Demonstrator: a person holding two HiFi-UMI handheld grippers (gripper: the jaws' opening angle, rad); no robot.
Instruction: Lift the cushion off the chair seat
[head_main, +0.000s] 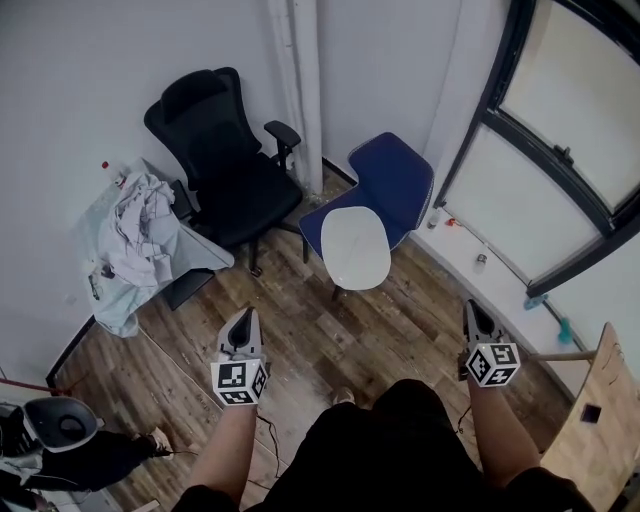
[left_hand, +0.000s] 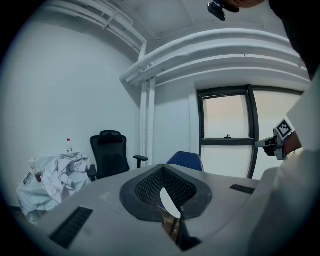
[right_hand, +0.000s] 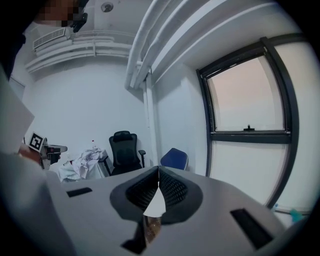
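A white oval cushion (head_main: 355, 247) lies on the seat of a blue chair (head_main: 396, 180) near the room's corner. My left gripper (head_main: 244, 320) and right gripper (head_main: 473, 310) hover over the wood floor, short of the chair, one on each side, both pointing toward it. Each is shut with nothing held. In the left gripper view the left gripper (left_hand: 162, 170) has its jaws meeting at the tip, with the blue chair (left_hand: 186, 158) beyond it. From the right gripper view, the right gripper (right_hand: 159, 171) is also shut, and the blue chair (right_hand: 175, 158) stands ahead.
A black office chair (head_main: 225, 170) stands left of the blue chair. A table with a crumpled white cloth (head_main: 135, 235) is at the far left. Pipes (head_main: 300, 90) run up the corner, a dark-framed window (head_main: 560, 150) fills the right wall, and a wooden board (head_main: 600, 420) is at bottom right.
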